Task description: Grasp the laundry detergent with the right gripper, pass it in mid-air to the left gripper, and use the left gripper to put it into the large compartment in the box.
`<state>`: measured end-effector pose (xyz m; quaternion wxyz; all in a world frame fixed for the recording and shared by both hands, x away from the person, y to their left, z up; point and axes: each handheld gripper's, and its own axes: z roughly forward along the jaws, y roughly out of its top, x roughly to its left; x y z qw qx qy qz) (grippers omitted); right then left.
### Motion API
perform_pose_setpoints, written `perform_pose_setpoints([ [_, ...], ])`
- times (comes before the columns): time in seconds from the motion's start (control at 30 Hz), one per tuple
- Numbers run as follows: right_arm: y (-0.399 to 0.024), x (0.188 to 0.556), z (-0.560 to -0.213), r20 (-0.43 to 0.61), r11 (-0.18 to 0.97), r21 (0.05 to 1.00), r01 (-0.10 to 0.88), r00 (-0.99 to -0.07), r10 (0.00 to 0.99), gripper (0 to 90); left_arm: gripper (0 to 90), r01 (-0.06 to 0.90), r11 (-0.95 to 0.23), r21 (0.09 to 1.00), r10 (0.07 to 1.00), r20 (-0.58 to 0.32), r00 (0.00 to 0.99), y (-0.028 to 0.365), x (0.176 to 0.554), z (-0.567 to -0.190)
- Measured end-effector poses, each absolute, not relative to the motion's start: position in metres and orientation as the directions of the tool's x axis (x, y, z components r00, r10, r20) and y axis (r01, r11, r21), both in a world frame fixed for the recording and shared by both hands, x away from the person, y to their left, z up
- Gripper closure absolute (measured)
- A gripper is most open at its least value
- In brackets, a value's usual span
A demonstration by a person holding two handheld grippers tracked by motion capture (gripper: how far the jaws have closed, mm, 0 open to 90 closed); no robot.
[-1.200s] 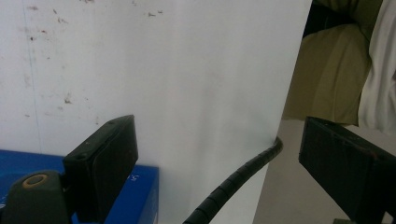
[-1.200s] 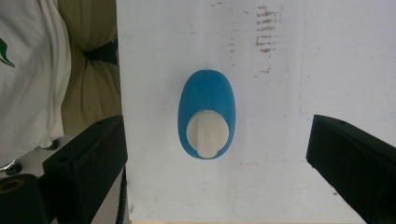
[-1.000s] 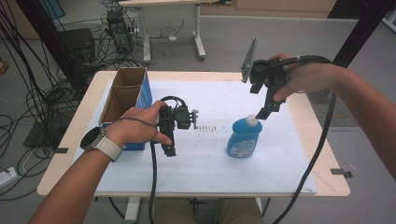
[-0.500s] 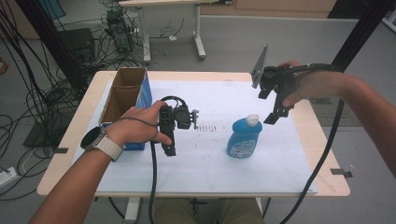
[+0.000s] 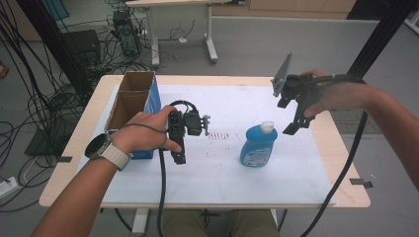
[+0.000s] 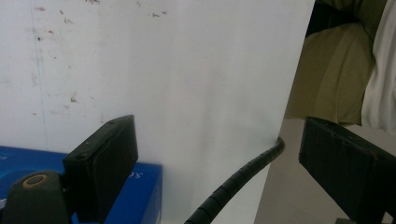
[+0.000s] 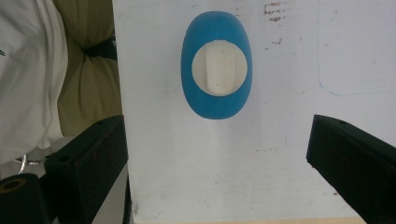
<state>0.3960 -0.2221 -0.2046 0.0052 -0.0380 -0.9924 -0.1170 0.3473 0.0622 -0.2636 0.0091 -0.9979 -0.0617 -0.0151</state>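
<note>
The white mat (image 5: 197, 173) carries the blue bottle (image 5: 258, 144) upright near its middle. Right of and above the bottle hangs the right gripper (image 5: 291, 121), jaws apart, clear of it. Left of the bottle, the left gripper (image 5: 179, 157) rests, jaws apart, empty.

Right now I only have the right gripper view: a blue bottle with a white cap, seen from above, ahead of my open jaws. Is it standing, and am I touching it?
Observer: The blue bottle stands upright on the white sheet. The right hand-held gripper hangs in the air to its right and beyond it, apart from it.
Operator: Where is the other one?
Observer: The left hand-held gripper is low over the sheet, left of the bottle, beside a blue cardboard box, with its jaws open and empty.
Operator: Is that box closed?
Observer: No, its top is open, with two compartments.
</note>
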Motion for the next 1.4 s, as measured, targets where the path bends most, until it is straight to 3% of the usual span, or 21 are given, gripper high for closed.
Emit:
perform_pose_setpoints([
  [1.4, -0.237, 0.396, -0.237, 0.039, 0.950, 0.299, 0.088, -0.996, 0.080, 6.0, 12.1, 0.131, -0.991, -0.006, 0.130, 0.036, 0.991, 0.060, 0.350, -0.270],
])
